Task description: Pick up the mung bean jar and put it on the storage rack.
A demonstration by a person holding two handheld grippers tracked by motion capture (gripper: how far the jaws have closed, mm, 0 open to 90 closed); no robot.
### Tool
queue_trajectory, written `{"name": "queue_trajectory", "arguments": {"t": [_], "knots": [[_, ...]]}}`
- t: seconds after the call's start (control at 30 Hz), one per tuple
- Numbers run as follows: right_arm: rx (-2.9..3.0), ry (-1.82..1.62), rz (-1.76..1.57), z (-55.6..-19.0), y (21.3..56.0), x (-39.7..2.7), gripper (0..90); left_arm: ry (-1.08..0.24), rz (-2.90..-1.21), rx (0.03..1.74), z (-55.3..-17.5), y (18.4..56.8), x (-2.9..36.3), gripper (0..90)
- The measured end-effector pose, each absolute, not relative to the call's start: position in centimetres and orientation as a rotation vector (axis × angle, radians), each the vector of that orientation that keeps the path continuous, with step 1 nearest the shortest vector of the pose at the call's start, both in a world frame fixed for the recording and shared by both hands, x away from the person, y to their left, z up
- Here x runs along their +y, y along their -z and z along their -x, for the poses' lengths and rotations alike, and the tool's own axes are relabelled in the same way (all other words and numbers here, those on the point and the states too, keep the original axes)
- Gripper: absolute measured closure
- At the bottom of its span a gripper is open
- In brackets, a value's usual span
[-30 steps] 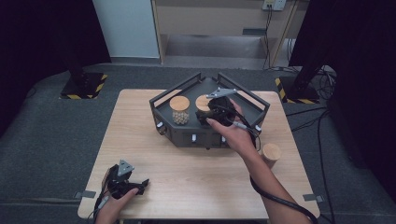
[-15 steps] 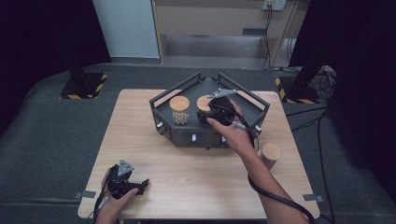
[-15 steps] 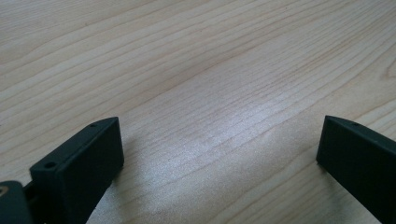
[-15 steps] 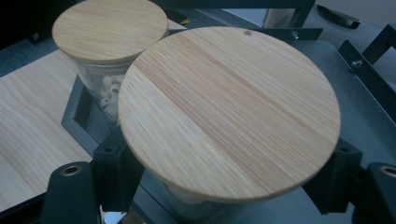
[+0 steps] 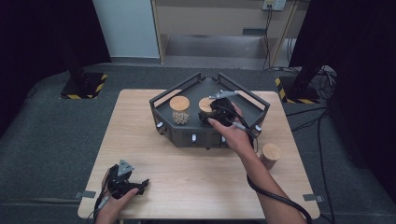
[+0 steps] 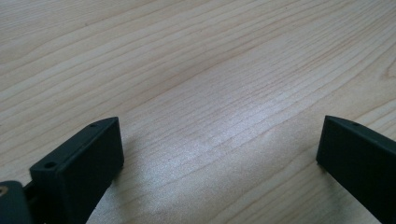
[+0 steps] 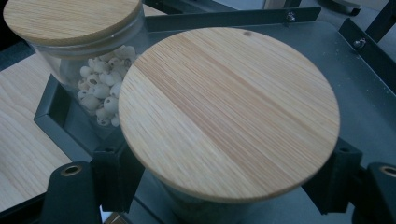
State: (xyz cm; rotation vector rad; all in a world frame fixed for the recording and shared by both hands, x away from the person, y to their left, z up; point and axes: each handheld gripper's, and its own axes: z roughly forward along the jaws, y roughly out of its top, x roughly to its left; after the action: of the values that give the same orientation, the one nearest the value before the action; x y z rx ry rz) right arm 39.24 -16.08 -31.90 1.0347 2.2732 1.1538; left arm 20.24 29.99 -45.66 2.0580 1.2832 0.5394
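Note:
A dark grey angular tray (image 5: pixel 184 136) stands at the middle back of the wooden table (image 5: pixel 140 135). Two glass jars with round wooden lids are in it. The left jar (image 5: pixel 180 110) holds pale beads (image 7: pixel 100 93). My right gripper (image 5: pixel 208 115) is shut on the second jar (image 5: pixel 204 104) just below its lid (image 7: pixel 229 112), a black jaw on each side, over the tray floor (image 7: pixel 369 107). That jar's contents are hidden under the lid. My left gripper (image 5: pixel 140 184) rests open near the table's front left corner, bare wood between its jaws (image 6: pixel 219 135).
A third wooden-lidded jar (image 5: pixel 271 154) stands on the table to the right of the tray, beside my right forearm. The tray has raised rails at its back and sides. Dark floor and black stands with striped bases surround the table.

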Motion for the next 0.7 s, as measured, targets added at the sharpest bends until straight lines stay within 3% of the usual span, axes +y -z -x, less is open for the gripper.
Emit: {"name": "queue_trajectory", "arguments": {"t": [0.7], "knots": [[2.258,-1.153,-1.05,-39.28,32.88,-16.05,25.3,-0.54,-2.06,1.283,-20.25,45.64,29.99,0.0]]}}
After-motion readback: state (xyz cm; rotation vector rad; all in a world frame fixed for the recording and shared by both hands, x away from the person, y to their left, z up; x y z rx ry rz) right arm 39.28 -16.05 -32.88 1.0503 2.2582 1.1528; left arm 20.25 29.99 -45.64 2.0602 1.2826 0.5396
